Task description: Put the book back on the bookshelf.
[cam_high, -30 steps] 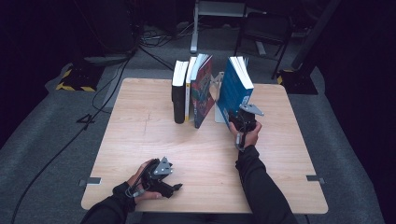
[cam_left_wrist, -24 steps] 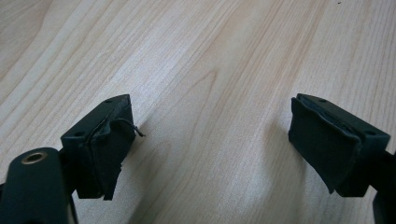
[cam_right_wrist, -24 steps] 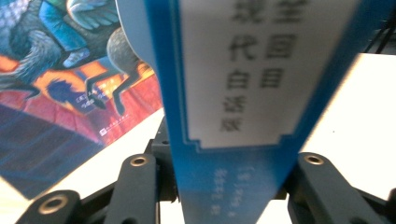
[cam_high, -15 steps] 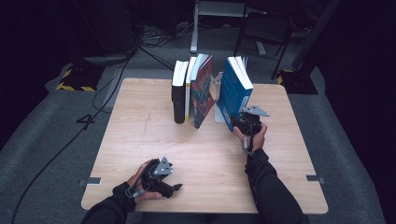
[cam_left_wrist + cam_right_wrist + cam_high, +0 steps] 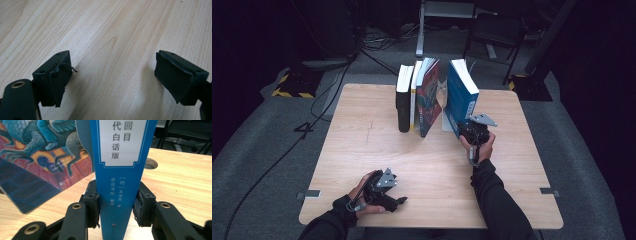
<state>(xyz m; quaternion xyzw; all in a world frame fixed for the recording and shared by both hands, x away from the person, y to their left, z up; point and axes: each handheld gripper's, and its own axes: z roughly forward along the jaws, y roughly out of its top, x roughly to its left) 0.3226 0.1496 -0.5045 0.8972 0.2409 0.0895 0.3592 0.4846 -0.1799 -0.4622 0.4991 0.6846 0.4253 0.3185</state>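
A blue book [image 5: 462, 95] stands on its lower edge at the right end of a row of books, tilted to the left. My right gripper [image 5: 464, 131] comes at its spine from the front. In the right gripper view the blue book [image 5: 120, 170] rises between the jaws of this right gripper [image 5: 116, 205]. The jaws have just been closing, and both pads [image 5: 93, 202] press on the spine. At the table's front left my left gripper [image 5: 399, 201] rests low, and in its own view the left gripper [image 5: 112, 75] is open over bare wood.
Left of the blue book stand a book with a colourful cover [image 5: 430, 97], a thin white one [image 5: 415, 95] and a black one [image 5: 403, 102]. The wooden table [image 5: 362, 150] has a round hole [image 5: 150, 163] behind the blue book. Chairs and cables lie on the floor beyond.
My right gripper has shifted very slightly to the right at the blue book's spine. The left gripper and the other books have not moved.
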